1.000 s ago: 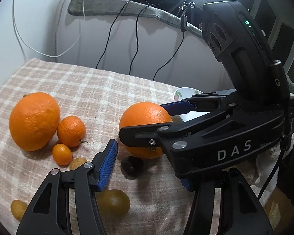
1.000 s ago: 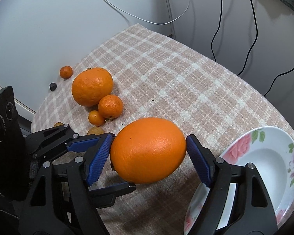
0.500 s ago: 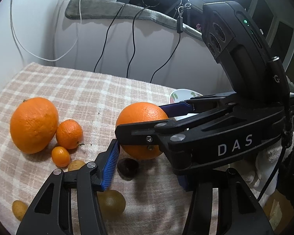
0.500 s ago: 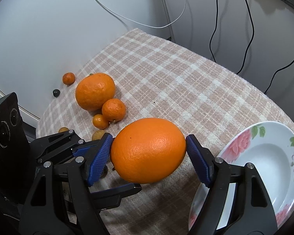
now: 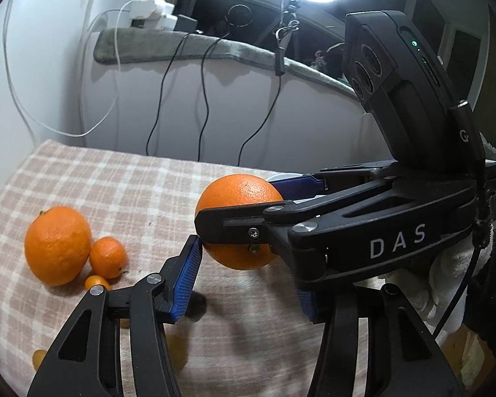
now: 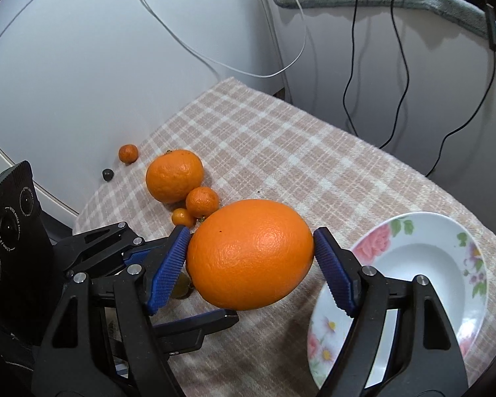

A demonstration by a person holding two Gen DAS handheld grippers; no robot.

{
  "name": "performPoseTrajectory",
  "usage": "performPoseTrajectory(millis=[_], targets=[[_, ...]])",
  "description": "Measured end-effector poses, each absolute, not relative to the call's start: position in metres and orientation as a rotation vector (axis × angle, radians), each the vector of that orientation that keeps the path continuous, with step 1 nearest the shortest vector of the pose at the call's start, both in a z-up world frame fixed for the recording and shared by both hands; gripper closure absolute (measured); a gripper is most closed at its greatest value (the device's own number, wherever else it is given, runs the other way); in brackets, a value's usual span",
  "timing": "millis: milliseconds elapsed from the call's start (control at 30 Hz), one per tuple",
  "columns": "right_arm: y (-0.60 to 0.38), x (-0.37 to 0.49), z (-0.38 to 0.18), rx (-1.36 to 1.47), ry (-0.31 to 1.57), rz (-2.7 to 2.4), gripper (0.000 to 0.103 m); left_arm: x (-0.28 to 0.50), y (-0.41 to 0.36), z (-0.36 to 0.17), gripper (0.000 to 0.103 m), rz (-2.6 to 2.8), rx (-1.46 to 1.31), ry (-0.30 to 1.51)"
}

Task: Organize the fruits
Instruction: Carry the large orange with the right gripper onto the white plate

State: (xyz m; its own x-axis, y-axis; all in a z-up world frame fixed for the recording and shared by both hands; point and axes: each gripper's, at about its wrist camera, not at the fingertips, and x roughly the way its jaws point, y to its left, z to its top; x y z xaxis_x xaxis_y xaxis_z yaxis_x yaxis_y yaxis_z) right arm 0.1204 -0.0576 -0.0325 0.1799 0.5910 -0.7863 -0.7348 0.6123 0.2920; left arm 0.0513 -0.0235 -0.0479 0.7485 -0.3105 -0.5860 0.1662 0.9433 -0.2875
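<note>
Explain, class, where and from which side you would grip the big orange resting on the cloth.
Grip the big orange across its widest middle, coming from above. It is round, and a mandarin touches its near side, so keep one finger off that side.

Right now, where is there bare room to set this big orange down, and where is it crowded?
The plate is empty. The cloth is bare from the plate back to the wall with the cables. It is crowded by the cloth's far left edge: the second orange, two smaller fruits beside it and the left gripper. The right gripper grips the big orange.
</note>
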Motion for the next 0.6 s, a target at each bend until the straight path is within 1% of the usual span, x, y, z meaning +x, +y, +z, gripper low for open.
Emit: performPoseTrajectory(millis=[333, 600], targets=[[-0.101, 0.129, -0.022, -0.13, 1.0, 0.873, 0.024, 0.064, -0.053, -0.04, 0.052, -0.335, -0.194, 0.664], [-0.135, 0.143, -0.027, -0.098, 1.005, 0.808, 0.024, 0.083, -0.081, -0.044, 0.052, -0.398, -0.195, 0.683]])
